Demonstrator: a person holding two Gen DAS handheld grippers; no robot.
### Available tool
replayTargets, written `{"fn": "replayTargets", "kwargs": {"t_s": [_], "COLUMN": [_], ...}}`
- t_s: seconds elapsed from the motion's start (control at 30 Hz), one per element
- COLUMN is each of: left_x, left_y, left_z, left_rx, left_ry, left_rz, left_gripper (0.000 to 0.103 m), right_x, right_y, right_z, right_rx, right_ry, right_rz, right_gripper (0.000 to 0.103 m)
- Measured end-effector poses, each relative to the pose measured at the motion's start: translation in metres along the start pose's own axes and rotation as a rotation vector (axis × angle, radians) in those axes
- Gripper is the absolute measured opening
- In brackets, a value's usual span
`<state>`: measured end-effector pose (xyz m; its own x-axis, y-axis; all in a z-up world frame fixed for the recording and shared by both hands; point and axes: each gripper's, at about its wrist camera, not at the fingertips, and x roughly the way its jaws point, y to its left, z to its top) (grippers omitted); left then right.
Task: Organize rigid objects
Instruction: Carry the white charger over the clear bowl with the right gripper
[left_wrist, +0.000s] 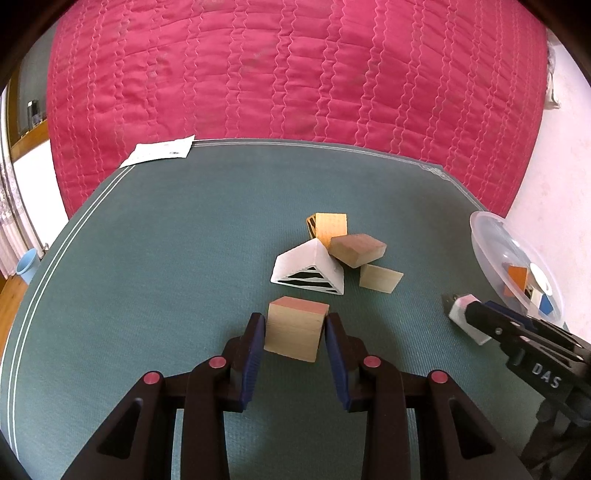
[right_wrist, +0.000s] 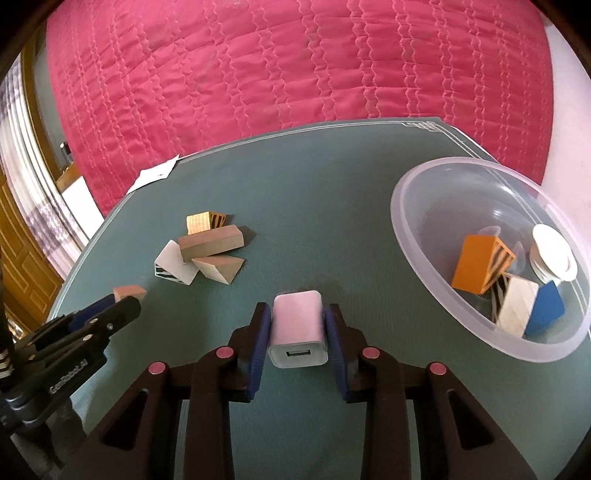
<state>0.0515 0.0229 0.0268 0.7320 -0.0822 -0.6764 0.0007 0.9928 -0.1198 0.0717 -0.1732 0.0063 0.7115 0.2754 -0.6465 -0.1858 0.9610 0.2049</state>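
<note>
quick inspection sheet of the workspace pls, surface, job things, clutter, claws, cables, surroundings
surface: green mat, flat
job's things: wooden block in left claw; white charger in right claw; loose pile of blocks mid-mat; clear bowl at the right holds an orange block, a blue-and-white block and a white round piece
clutter: paper slip at the mat's far edge
grippers: left claw shut on wooden block; right claw shut on charger
cables: nothing seen
surroundings: pink quilt beyond the mat; blue cup far left

My left gripper (left_wrist: 295, 325) clamped shut at six o'clock; my right gripper (right_wrist: 297, 325) likewise, both angled downward.
</note>
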Motion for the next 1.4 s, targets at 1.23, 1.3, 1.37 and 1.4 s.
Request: {"fn": "replayTargets", "kwargs": {"t_s": [1.23,1.3,1.37,1.4], "left_x": [-0.005,-0.005,-0.005,-0.004], "left_y": [-0.004,-0.002,0.0,0.001], "left_z": [-0.008,-0.01,-0.012,-0.012], "left_rx": [0.029,0.029,0.028,0.027], "left_ry": [0.027,0.034,0.037,0.041], "left_rz": [-0.019,-0.015,-0.011,-0.008], "left_gripper": [0.04,0.046,0.054,0.055], "right_x": [0.005,0.004,0.003,0.002], "right_y": [-0.007,-0.004,-0.004,-0.005], "right_z": [-0.019,-0.021,-0.023,-0.023], "right_rx": [-0.04,-0.059,-0.067,-0.061], "right_ry": [0.066,0.061,0.053,0.052], "right_rz": [0.004,-0.014,-0.03,-0.026], "right_gripper": [0.043,0.041,0.034,0.033]}}
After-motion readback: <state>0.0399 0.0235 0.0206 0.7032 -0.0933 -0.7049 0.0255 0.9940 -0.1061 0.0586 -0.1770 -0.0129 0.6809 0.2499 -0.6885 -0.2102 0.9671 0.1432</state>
